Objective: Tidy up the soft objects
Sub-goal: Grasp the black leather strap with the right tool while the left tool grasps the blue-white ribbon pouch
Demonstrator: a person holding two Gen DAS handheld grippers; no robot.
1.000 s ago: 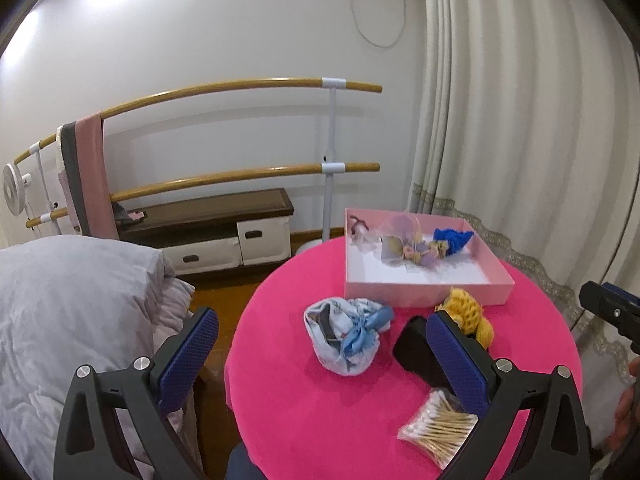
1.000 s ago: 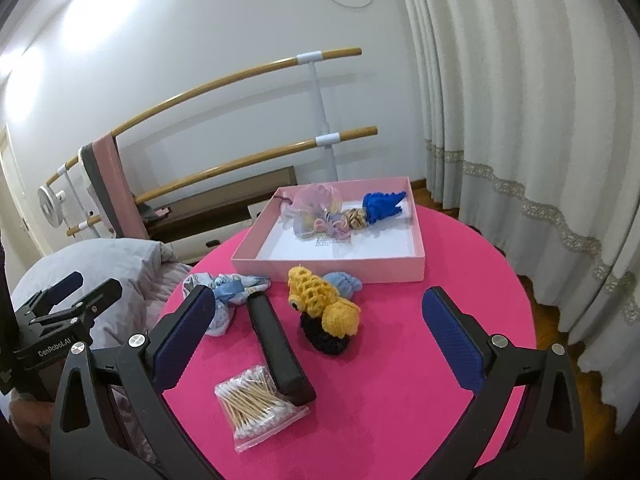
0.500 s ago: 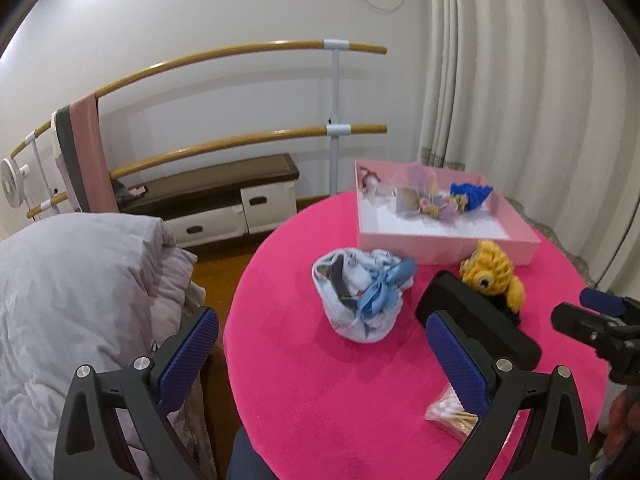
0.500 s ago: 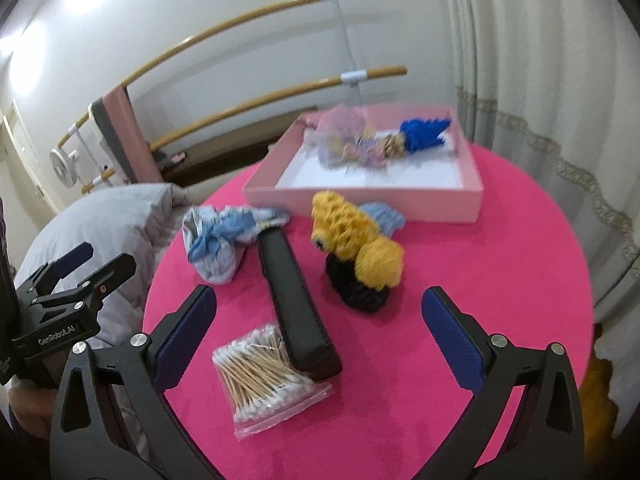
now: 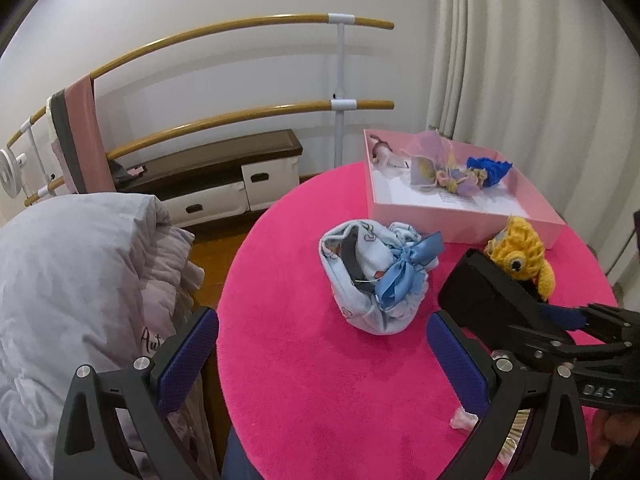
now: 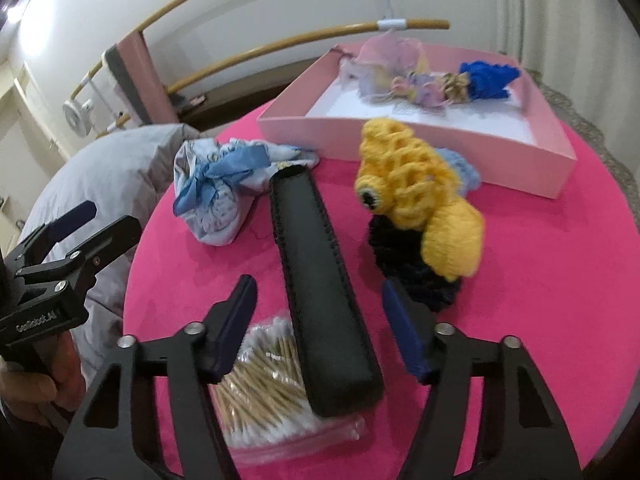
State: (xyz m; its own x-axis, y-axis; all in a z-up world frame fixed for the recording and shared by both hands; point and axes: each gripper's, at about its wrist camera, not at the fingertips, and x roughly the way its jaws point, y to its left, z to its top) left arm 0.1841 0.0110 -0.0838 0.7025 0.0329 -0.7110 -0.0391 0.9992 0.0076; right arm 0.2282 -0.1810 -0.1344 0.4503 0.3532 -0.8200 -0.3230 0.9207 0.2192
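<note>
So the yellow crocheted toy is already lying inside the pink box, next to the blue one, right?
Not quite. The yellow crocheted toy sits on the pink tabletop, outside and in front of the pink box; the right wrist view shows it. The blue one is inside.

Ahead of your right claw, a black case (image 6: 320, 280) lies lengthwise on the pink table (image 6: 540, 280) — its near end on the cotton-swab bag (image 6: 260, 400). Beyond: wooden rails (image 5: 248, 28), low cabinet (image 5: 224, 176), curtain (image 5: 520, 60). Left of your left claw — grey bedding (image 5: 72, 280).
</note>
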